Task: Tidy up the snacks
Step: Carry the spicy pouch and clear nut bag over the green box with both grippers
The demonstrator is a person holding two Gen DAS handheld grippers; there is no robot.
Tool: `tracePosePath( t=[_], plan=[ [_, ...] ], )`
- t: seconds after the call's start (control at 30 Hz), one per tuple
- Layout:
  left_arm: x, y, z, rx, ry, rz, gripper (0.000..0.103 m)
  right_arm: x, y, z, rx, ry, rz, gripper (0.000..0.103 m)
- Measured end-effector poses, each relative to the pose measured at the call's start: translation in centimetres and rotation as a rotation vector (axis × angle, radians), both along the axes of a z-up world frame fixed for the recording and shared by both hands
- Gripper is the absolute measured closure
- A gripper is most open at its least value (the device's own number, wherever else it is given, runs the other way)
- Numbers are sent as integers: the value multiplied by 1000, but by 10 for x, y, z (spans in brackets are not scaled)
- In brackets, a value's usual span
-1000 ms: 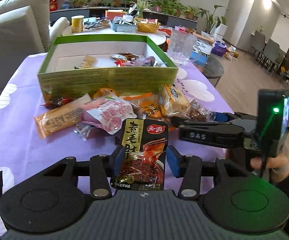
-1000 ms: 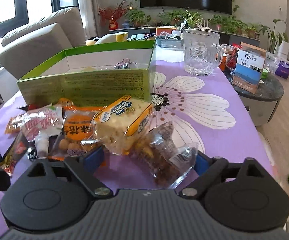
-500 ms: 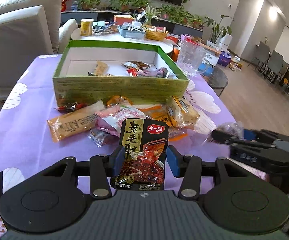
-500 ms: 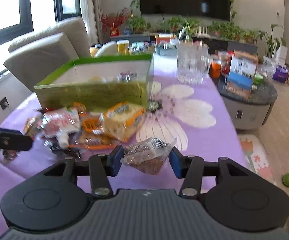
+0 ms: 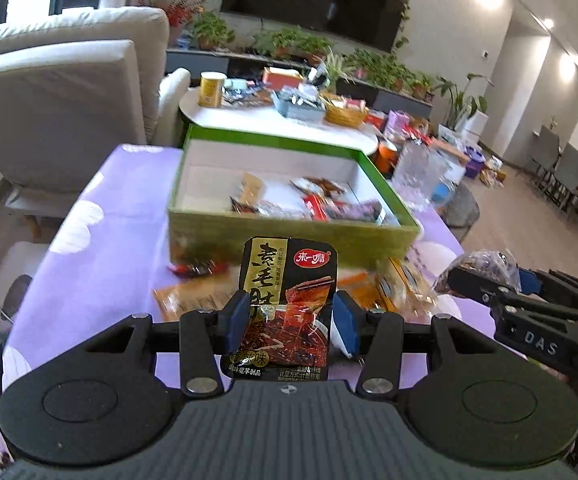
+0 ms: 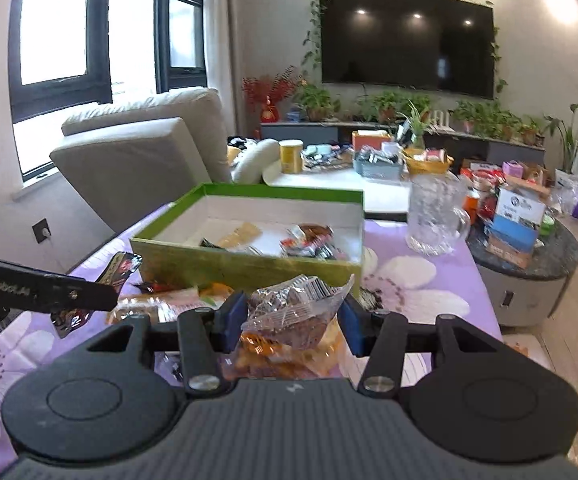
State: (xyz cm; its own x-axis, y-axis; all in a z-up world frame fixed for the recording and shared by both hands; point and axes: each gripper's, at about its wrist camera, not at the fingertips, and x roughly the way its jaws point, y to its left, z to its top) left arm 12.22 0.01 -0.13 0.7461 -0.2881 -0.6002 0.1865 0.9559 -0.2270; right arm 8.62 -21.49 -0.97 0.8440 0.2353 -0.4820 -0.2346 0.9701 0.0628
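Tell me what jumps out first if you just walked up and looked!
Two snacks up in the air: the left claw pinches a black and red printed snack packet, and the right claw squeezes a crinkly clear plastic bag of brown snacks. Behind them, an open green cardboard box with a few snacks inside sits on the purple flowered tablecloth.

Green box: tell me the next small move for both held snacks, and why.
Probably carry both forward over the green box and let go. The left gripper clamps the dark packet, the right gripper the clear bag, both short of the box, which already holds snacks.
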Motion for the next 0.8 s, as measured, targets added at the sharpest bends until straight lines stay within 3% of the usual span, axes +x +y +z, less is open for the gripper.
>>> tracePosePath(
  t=[0.57,0.8],
  plan=[
    [77,8,30,-43,-105,56,60,57,32,31,-1,-107,29,49],
    [111,12,26,-38,-105,78,59,91,37,30,45,-98,-23,49]
  ],
)
